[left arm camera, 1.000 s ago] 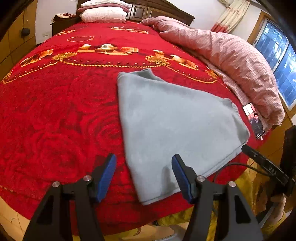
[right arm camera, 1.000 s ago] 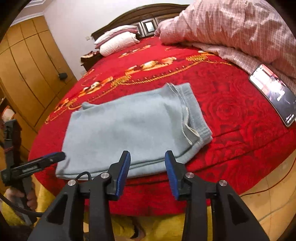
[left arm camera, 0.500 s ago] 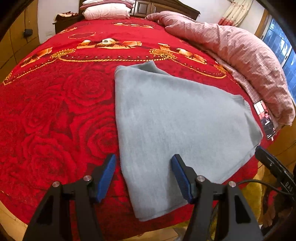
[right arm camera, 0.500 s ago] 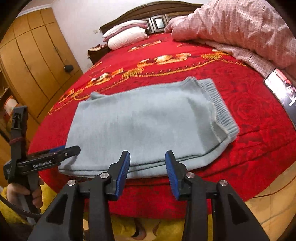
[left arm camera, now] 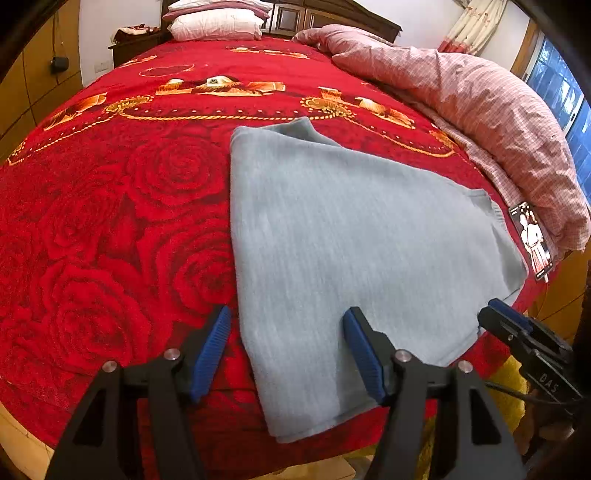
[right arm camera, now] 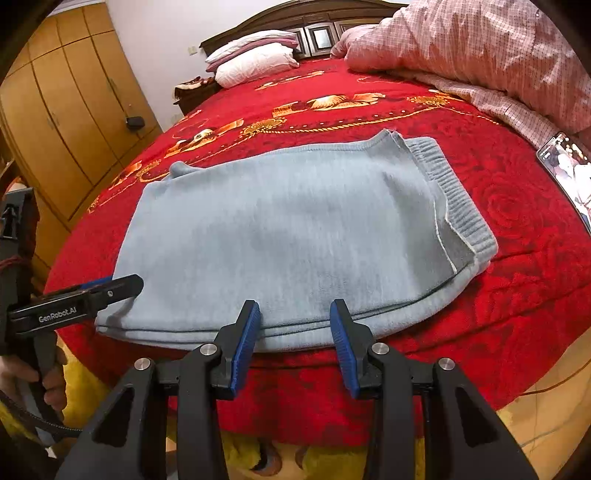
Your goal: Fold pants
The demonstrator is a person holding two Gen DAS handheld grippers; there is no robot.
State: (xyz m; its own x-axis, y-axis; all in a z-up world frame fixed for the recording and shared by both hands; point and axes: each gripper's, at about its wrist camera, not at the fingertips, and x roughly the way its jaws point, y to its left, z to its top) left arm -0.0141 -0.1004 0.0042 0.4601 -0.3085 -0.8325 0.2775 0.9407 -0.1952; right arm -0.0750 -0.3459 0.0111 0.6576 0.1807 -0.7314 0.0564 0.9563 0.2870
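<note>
Grey-blue pants (left arm camera: 351,240) lie folded flat on the red rose-patterned bedspread (left arm camera: 110,221), near the foot of the bed. My left gripper (left arm camera: 288,332) hovers open over their near left corner, and the cloth shows between its blue pads (left arm camera: 212,350) untouched. In the right wrist view the same pants (right arm camera: 295,229) have their ribbed waistband (right arm camera: 454,206) at the right. My right gripper (right arm camera: 295,317) stands open just in front of the near folded edge, holding nothing. The left gripper (right arm camera: 110,288) appears there at the pants' left end, in a person's hand (right arm camera: 51,384).
A pink checked quilt (left arm camera: 480,110) is heaped along the right side of the bed, with a lit phone (left arm camera: 532,240) beside it. Pillows (left arm camera: 218,26) and a dark headboard are at the far end. A wooden wardrobe (right arm camera: 62,122) stands left; yellow fabric (right arm camera: 325,461) lies below the bed edge.
Both views have closed in on the pants. My right gripper has sunk toward their near edge. Both grippers' jaws stand as before and the pants lie unmoved.
</note>
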